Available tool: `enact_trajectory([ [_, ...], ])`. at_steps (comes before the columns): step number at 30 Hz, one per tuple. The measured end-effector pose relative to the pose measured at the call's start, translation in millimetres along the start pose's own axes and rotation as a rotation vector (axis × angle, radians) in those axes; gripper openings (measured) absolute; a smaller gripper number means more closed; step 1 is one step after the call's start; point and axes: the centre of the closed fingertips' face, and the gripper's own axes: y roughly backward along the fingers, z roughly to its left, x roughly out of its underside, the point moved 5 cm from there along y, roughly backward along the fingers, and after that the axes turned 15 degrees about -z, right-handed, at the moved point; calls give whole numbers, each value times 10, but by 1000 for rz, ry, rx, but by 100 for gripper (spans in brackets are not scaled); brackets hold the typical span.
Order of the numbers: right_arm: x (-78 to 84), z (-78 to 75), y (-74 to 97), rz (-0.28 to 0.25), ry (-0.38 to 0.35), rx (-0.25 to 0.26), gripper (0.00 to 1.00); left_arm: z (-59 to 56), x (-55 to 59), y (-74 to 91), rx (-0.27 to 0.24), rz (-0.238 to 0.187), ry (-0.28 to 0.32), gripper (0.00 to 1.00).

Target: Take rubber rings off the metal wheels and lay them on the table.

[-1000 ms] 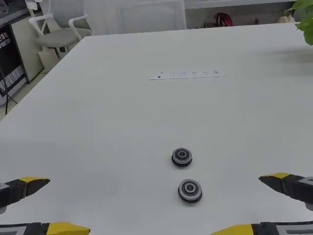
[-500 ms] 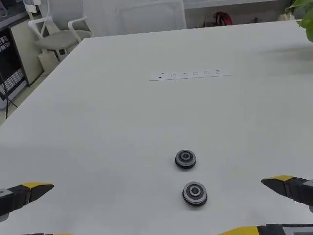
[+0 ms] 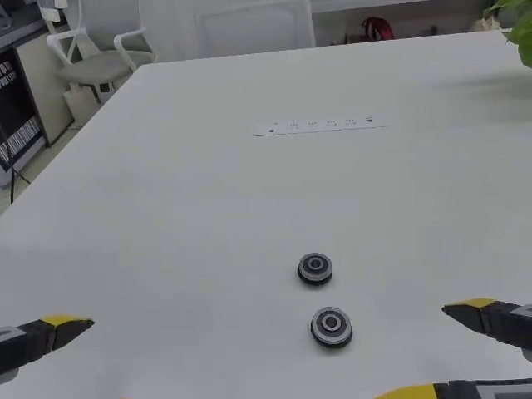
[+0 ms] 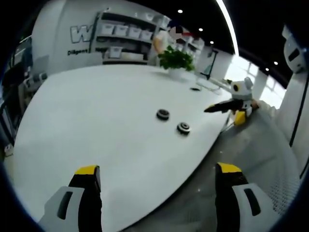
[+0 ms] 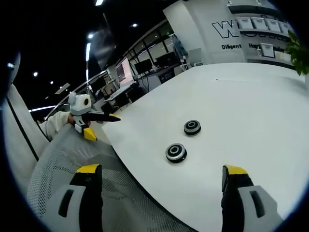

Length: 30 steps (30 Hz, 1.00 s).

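Left gripper view: the left gripper [image 4: 157,168] hangs at the near edge of the table [image 4: 96,111], jaws spread wide with nothing between them. Ahead on the white top lie two wheels, flat, close together but not touching: the near wheel [image 4: 183,128] by the table edge and the far wheel [image 4: 163,114] further in. One plant [image 4: 176,58] stands at the far side.

Right gripper view: the right gripper [image 5: 159,170] is also at the table edge, jaws wide and empty. Both wheels sit ahead of it, the near wheel the closer. Each shows a bright hub inside a dark band, which I take to be its ring [image 5: 175,161]. That makes two rings, both on their wheels, and none lying loose on the table.

Head view: the wheels lie low in the middle of the table, between the two grippers and well apart from both. One jaw tip of the left gripper shows at lower left, and both jaws of the right at lower right. Beyond are one socket strip [image 3: 320,126] and one chair [image 3: 100,58].

The step in hand looks like the approach to the near wheel. To do it well, one gripper should pin the hub from above so the wheel cannot slide. The other should come in low and nip only the ring's outer lip, then roll it up and off rather than pull sideways. The far wheel is close enough to get knocked, so approach from the near side.
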Motion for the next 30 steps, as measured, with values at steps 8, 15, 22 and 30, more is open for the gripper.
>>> enact_trajectory([
  [8,44,15,-3,40,17,-21,100,-4,-18,2,-13,-11,11,100],
  [15,31,6,10,27,12,-25,100,4,-23,0,-21,-16,16,100],
  [22,20,6,27,14,15,-16,100,-9,-12,5,-16,-14,14,100],
  [30,1,-59,44,-8,2,14,100,-36,-10,-24,28,-18,10,100],
])
